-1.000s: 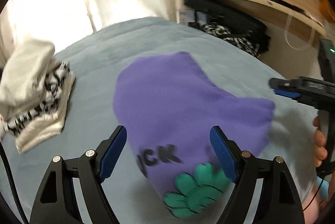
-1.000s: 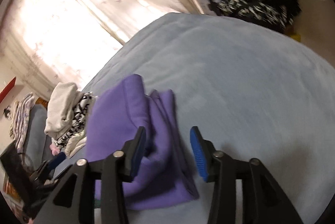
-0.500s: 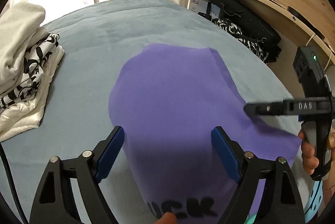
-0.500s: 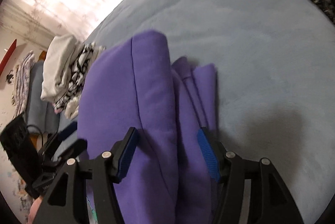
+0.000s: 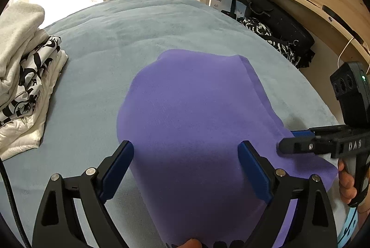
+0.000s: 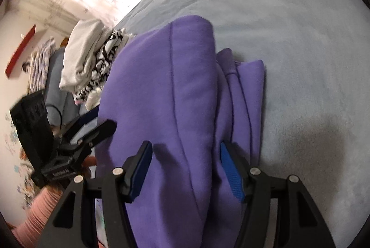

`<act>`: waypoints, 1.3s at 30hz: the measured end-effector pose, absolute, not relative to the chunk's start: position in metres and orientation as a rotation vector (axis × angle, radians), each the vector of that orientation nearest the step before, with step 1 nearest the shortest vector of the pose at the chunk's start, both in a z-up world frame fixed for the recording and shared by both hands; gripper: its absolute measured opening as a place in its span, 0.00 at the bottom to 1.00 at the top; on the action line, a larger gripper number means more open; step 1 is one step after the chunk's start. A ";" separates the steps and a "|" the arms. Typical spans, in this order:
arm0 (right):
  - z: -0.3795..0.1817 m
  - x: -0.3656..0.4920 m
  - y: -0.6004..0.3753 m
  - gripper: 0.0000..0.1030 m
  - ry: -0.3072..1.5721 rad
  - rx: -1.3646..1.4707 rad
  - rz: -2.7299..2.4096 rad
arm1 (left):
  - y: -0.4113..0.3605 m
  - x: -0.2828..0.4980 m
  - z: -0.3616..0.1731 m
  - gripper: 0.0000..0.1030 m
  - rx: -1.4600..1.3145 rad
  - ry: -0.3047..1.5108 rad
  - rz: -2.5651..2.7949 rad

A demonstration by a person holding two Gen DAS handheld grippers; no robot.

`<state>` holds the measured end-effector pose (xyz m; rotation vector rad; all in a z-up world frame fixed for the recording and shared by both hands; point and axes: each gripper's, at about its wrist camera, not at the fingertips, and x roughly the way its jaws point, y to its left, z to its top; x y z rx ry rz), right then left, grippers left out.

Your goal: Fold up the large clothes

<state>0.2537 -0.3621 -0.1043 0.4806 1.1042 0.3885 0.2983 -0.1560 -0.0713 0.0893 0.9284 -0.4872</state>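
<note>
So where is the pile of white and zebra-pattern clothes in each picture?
Left wrist view: the pile of folded clothes sits at the left edge, on the grey-blue bed cover, left of the purple garment.
Right wrist view: the same pile is upper left, behind the purple garment.
Shared landmark: the purple garment, in the middle of both views, with the pile to its left.

Against the pile of folded clothes, the purple garment now lies flatter and spread wider on the bed than a second ago. Its green print and black letters have slid out of the left wrist view. The left gripper has just been opening, its jaws wider over the cloth. The right gripper now straddles the garment's thick fold.
</note>
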 end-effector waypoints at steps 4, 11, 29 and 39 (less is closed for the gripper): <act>-0.100 0.247 -0.346 0.18 1.076 0.319 0.315 | -0.159 0.298 -0.073 0.90 0.107 0.939 -0.477; -0.079 0.192 -0.359 0.15 0.949 0.347 0.234 | -0.182 0.282 -0.075 0.95 0.206 0.935 -0.511; -0.131 0.201 -0.368 0.17 0.976 0.388 0.113 | -0.214 0.283 -0.105 0.99 0.323 0.883 -0.396; -0.063 0.205 -0.375 0.23 0.933 0.493 0.110 | -0.133 0.302 -0.061 0.99 0.028 0.927 -0.307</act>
